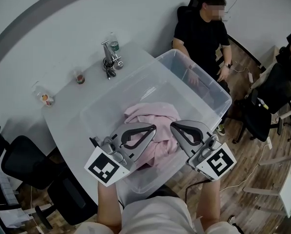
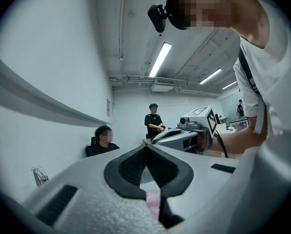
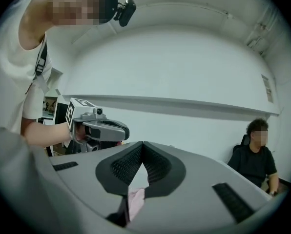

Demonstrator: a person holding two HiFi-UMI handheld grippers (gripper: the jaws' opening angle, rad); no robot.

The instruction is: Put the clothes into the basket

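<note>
Head view, from above. A clear plastic basket stands on a white tabletop, its near end reaching the tabletop's front edge. A pink garment lies bunched in the near half of the basket; the far half is bare.

The left hand-held gripper and the right hand-held gripper are held level over the basket's near end, side by side. Their tips are angled toward each other and lie just apart above the near part of the garment. Each carries a cube with square markers at its rear, the left cube and the right cube. The person's forearms enter from the bottom edge.

Left gripper view. The jaws are clenched, the dark pads meeting at the tips. A fold of pink cloth is caught in the gap behind the tips, so the gripper grasps the garment. The other gripper shows just beyond, to the right.

Right gripper view. The jaws are likewise pressed together at the tips, with a strip of pink cloth pinched behind them. This gripper also grasps the garment.

Surroundings. At the tabletop's far edge stand a metal fitting, a small cup and a clear tumbler, all well apart from the basket. A seated person in black sits beyond the basket's far corner.
</note>
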